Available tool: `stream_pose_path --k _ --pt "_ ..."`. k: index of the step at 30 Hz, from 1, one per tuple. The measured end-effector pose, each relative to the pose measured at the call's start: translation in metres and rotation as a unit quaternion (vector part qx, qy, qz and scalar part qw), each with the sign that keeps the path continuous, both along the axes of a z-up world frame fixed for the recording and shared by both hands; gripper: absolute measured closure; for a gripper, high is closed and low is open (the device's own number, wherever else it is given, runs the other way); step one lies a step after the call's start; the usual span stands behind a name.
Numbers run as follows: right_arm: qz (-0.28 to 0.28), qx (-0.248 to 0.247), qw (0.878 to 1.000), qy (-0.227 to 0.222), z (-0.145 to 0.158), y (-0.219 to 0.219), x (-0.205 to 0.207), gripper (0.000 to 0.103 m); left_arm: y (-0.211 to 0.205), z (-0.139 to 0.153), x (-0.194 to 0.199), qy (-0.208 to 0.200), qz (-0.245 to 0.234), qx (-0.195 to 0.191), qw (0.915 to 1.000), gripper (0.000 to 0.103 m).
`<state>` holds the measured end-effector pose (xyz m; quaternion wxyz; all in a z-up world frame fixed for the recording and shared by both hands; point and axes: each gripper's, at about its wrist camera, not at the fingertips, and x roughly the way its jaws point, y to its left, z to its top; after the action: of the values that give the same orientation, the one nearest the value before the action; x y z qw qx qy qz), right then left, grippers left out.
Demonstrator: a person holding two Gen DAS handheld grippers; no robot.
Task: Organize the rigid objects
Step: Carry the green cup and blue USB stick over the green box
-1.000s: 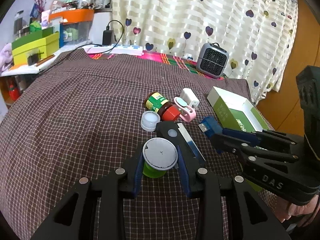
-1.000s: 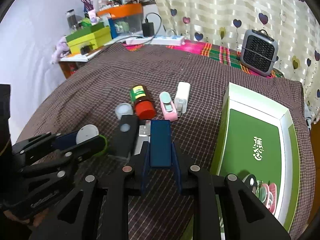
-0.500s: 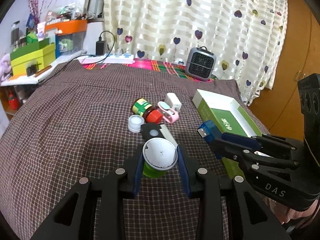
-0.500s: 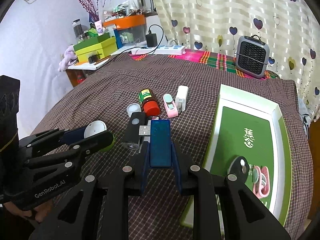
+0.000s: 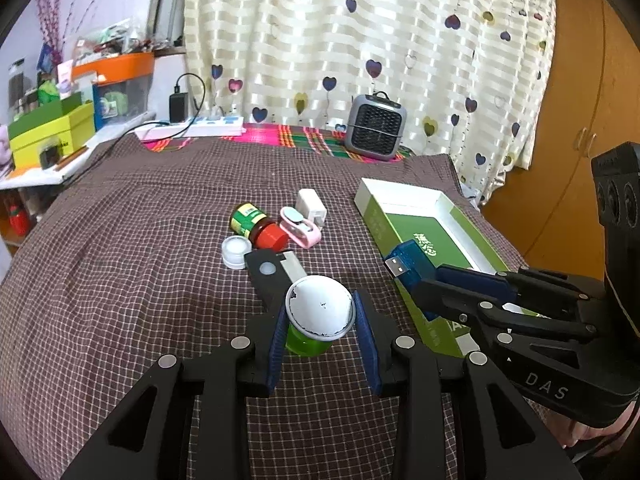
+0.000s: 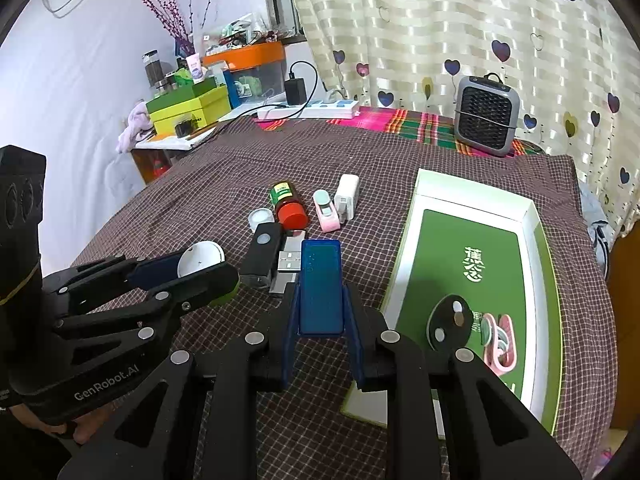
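Left wrist view: left gripper (image 5: 320, 320) is clamped on a green cup (image 5: 320, 318) above the checked cloth (image 5: 120, 280). Right wrist view: right gripper (image 6: 321, 300) pinches a blue USB stick (image 6: 321, 286) beside the green tray (image 6: 532, 240).

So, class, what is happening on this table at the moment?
A person is sorting small items with a gripper in each hand. The left gripper holds a green cup with a white lid, and the right gripper is shut on a blue USB stick; both are held above the cloth. A green tray on the right already holds a few small items. A red-capped bottle, a pink clip, a white charger and other bits lie loose on the cloth.
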<state>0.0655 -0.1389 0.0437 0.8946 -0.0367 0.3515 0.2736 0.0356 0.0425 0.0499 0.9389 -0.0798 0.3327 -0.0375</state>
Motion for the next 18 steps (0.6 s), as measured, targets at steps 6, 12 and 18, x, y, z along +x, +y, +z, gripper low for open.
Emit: stream_pose_path --k 6,12,18 --pt "0.0 0.002 1.0 0.0 0.001 -0.003 0.0 0.08 -0.006 0.001 0.001 0.0 -0.005 0.002 1.0 0.072" --pt "-0.003 0.006 1.0 -0.003 0.003 -0.009 -0.001 0.08 -0.013 0.004 0.001 -0.003 -0.013 0.005 0.9999 0.072" --pt "-0.012 0.011 1.0 -0.006 0.005 -0.022 -0.003 0.08 -0.024 0.008 0.003 -0.007 -0.025 0.008 0.9996 0.072"
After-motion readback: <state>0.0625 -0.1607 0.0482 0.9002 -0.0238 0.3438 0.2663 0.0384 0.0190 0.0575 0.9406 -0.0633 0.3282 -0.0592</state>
